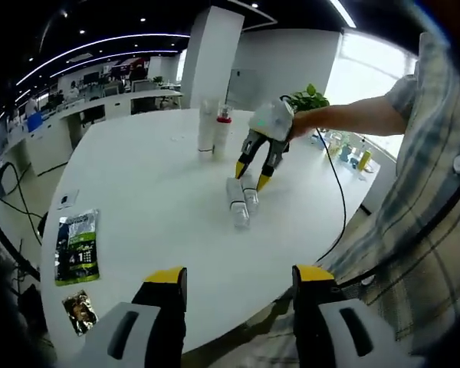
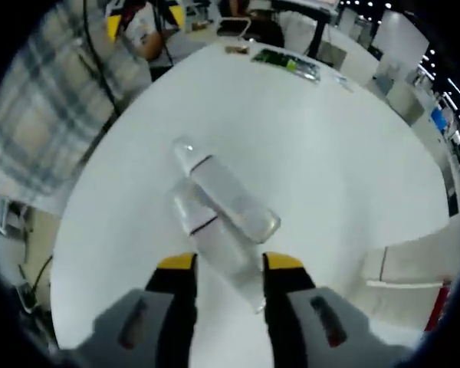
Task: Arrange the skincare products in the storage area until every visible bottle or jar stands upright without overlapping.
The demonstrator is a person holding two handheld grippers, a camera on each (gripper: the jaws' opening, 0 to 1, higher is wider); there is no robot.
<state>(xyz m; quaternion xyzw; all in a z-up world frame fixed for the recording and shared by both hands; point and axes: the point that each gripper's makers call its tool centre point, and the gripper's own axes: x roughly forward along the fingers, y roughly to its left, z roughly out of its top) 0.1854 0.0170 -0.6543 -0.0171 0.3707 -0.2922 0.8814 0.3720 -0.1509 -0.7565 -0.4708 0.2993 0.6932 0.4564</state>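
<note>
Two clear bottles [image 1: 241, 201] lie side by side on the white round table [image 1: 138, 176]. In the right gripper view one clear bottle [image 2: 230, 195] lies across the other clear bottle [image 2: 218, 245]. My right gripper [image 2: 230, 264] is open, and the lower bottle's end lies between its jaws. It also shows as the right gripper [image 1: 251, 176] just above the bottles' far ends. A white bottle [image 1: 207, 126] and a red-capped bottle [image 1: 223, 132] stand upright behind them. At the table's near edge my left gripper [image 1: 238, 285] is open and holds nothing.
A green packet [image 1: 77, 247], a small dark packet [image 1: 79, 310] and a card [image 1: 67, 201] lie on the table's left side. A black cable [image 1: 339, 184] runs over the right edge. The person's checked shirt [image 1: 437, 176] is close on the right.
</note>
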